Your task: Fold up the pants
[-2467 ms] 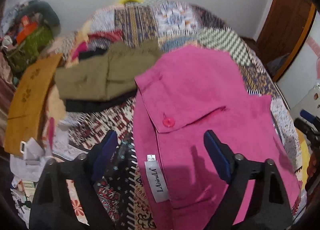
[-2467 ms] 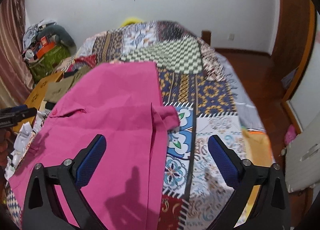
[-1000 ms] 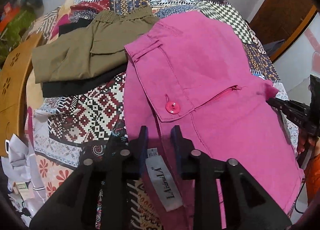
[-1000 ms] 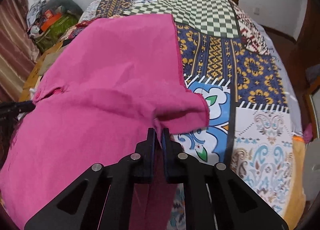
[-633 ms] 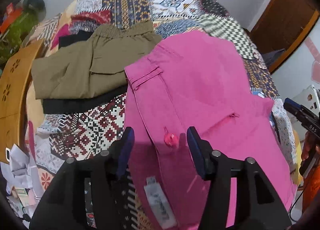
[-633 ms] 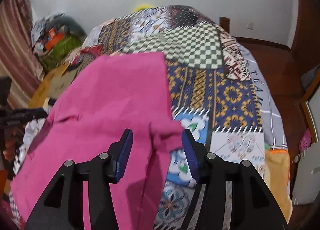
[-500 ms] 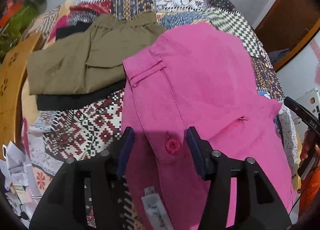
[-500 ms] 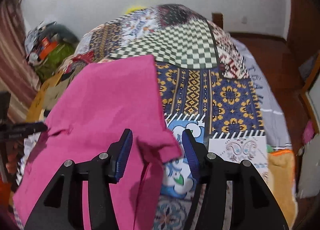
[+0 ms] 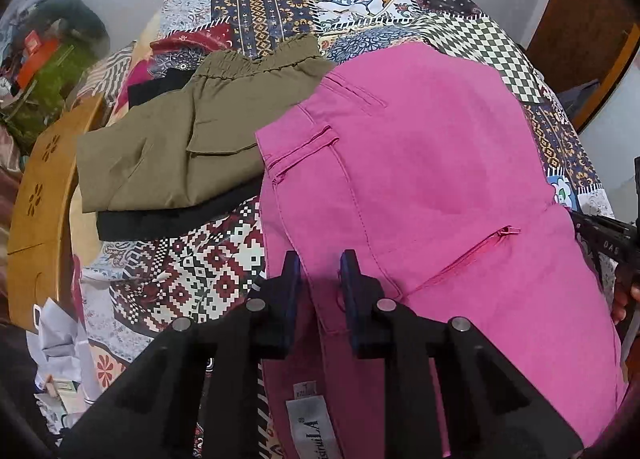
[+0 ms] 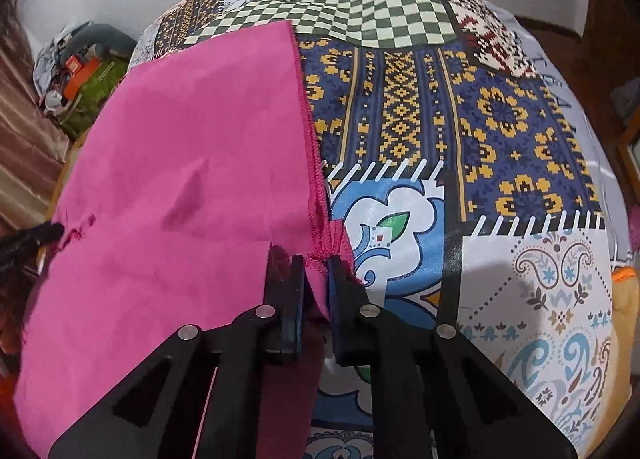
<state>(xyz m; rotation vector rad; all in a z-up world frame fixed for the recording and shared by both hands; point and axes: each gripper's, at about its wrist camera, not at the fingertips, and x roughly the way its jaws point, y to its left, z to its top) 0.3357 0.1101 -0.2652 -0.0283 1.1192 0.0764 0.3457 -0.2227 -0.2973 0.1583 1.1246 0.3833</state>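
Pink pants [image 9: 420, 187] lie spread on a patchwork bedspread [image 9: 188, 275]. My left gripper [image 9: 319, 279] is shut on the waistband flap near the button, with a white label [image 9: 310, 425] below it. In the right wrist view the pink pants [image 10: 188, 163] fill the left half. My right gripper [image 10: 316, 279] is shut on the bunched hem corner of a leg [image 10: 326, 237]. The right gripper also shows in the left wrist view [image 9: 604, 235] at the far right edge.
Folded olive pants [image 9: 188, 139] on a black garment [image 9: 168, 219] lie left of the pink pants. A wooden board [image 9: 40, 195] and paper clutter [image 9: 60, 347] sit at the left bed edge. Bags [image 10: 76, 63] stand by the wall. The bedspread [image 10: 480, 139] extends right.
Both grippers have closed again from half open onto the pink pants, the left on the waistband flap, the right on the hem corner, and both cameras have dropped closer to the cloth.
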